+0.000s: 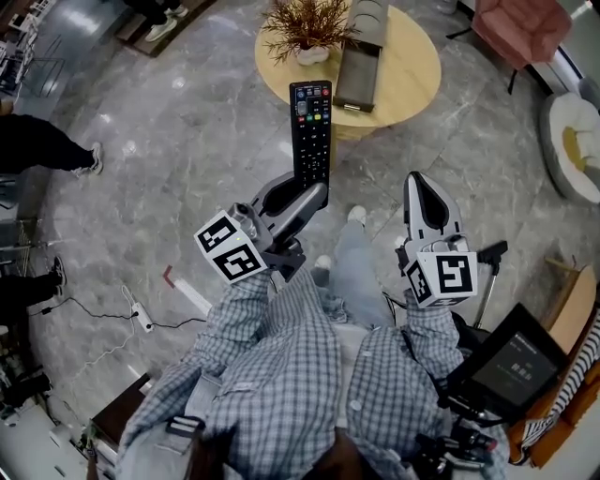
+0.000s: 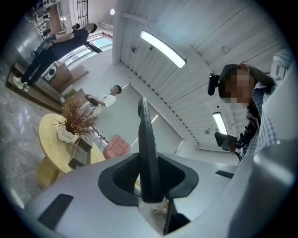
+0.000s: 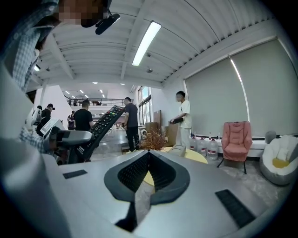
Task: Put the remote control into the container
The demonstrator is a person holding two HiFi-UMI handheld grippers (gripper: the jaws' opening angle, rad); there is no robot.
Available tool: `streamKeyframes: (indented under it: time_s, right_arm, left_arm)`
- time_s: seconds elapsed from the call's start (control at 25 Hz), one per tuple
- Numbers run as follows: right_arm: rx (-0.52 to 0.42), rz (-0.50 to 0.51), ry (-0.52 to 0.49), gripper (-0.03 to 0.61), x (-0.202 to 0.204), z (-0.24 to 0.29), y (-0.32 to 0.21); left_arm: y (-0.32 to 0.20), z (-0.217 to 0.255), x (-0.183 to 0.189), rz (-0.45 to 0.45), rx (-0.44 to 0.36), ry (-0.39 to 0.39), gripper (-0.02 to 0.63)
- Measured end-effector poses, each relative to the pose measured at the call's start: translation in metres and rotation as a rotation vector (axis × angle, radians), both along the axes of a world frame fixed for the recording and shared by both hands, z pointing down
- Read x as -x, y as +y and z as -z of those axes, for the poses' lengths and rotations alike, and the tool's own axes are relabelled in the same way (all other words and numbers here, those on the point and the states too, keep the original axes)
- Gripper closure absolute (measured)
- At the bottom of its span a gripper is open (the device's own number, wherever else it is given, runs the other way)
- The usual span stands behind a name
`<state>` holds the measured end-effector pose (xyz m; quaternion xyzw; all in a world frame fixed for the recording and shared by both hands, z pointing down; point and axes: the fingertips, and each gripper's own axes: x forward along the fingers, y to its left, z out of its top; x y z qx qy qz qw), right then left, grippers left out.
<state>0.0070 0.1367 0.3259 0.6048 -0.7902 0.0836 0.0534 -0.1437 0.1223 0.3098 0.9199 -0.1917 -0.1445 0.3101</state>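
A long black remote control [image 1: 311, 131] with coloured buttons stands upright in the air, its lower end clamped in my left gripper [image 1: 312, 194]. In the left gripper view the remote [image 2: 146, 153] shows edge-on between the pads. The grey oblong container [image 1: 361, 52] lies on the round yellow table [image 1: 408, 66], beyond the remote. My right gripper [image 1: 419, 185] is shut with nothing in it, held to the right of the left one, above the person's legs. From the right gripper view the remote [image 3: 101, 126] slants up at the left, and the right gripper [image 3: 149, 154] points toward the table [image 3: 198, 156].
A dried plant in a white pot [image 1: 307, 28] stands on the table beside the container. A pink armchair [image 1: 520, 28] and a white seat [image 1: 574, 141] are at the right. People stand at the left [image 1: 37, 145]. A cable and power strip [image 1: 141, 319] lie on the marble floor.
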Motion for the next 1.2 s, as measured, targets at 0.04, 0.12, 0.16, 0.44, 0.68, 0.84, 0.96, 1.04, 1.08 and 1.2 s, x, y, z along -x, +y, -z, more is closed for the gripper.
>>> streamKeyframes:
  time_s: [0.04, 0.12, 0.16, 0.44, 0.68, 0.84, 0.96, 1.04, 1.08, 1.2]
  right_arm:
    - [0.001, 0.001, -0.002, 0.572, -0.005, -0.002, -0.008]
    - [0.014, 0.005, 0.012, 0.572, -0.019, -0.008, -0.028]
    - [0.022, 0.008, 0.027, 0.572, -0.027, -0.012, -0.038]
    - [0.045, 0.046, 0.022, 0.572, -0.067, -0.021, -0.107]
    - [0.04, 0.097, 0.002, 0.572, -0.091, -0.019, -0.158]
    - [0.032, 0.129, -0.004, 0.572, -0.102, -0.02, -0.181]
    - [0.025, 0.142, -0.013, 0.572, -0.121, -0.02, -0.204]
    - [0.024, 0.147, -0.019, 0.572, -0.131, -0.02, -0.213]
    - [0.025, 0.149, -0.02, 0.572, -0.133, -0.02, -0.215]
    - [0.034, 0.152, -0.032, 0.572, -0.135, -0.023, -0.216]
  left_arm:
    - [-0.007, -0.003, -0.006, 0.0, 0.009, -0.002, 0.497]
    - [-0.027, -0.009, -0.024, -0.004, 0.027, -0.007, 0.497]
    - [-0.037, -0.011, -0.033, -0.007, 0.031, -0.009, 0.497]
    - [-0.101, -0.014, -0.08, 0.006, 0.038, -0.011, 0.497]
    - [-0.143, -0.01, -0.109, 0.045, 0.034, -0.019, 0.497]
    - [-0.161, -0.008, -0.124, 0.062, 0.022, -0.024, 0.497]
    - [-0.182, -0.008, -0.145, 0.074, 0.019, -0.034, 0.497]
    - [-0.192, -0.009, -0.154, 0.081, 0.021, -0.038, 0.497]
    - [-0.195, -0.009, -0.157, 0.084, 0.023, -0.037, 0.497]
    - [-0.198, -0.01, -0.158, 0.085, 0.029, -0.033, 0.497]
